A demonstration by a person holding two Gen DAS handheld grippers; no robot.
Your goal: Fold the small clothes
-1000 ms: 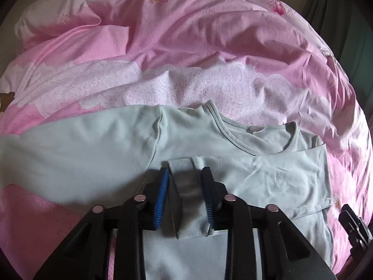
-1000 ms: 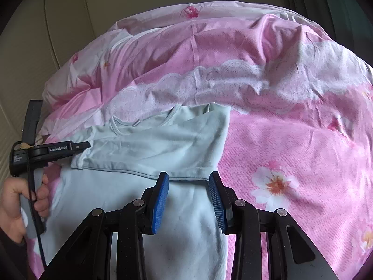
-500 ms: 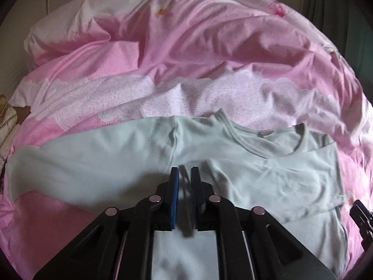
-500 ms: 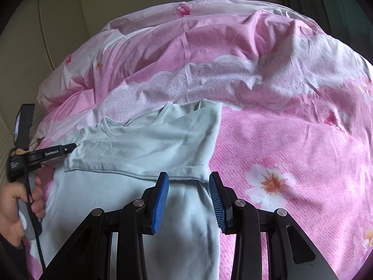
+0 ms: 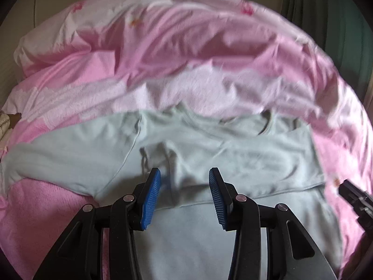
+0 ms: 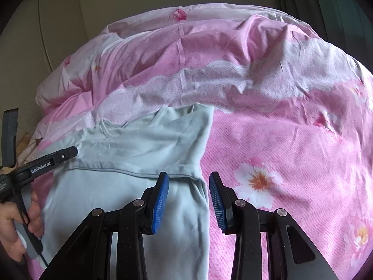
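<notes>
A pale green long-sleeved top lies flat on the pink duvet. One sleeve stretches out to the left. The other sleeve is folded across the chest. My left gripper hovers over the folded sleeve's end; its jaws are opening and nothing is pinched between them. In the right wrist view, my right gripper stands open above the top's folded right edge, its pads clear of the cloth. The left gripper shows there at the left, held by a hand.
The duvet, with flower prints and a white lace band, covers the whole bed and rises in folds at the back. A beige wall panel stands behind on the left, a dark green curtain on the right. The right gripper's tip shows at the edge.
A second ago the left jaws were around the folded sleeve's cuff. They narrowed, then spread apart, and the cuff now lies loose on the chest. The right gripper has stayed put.
</notes>
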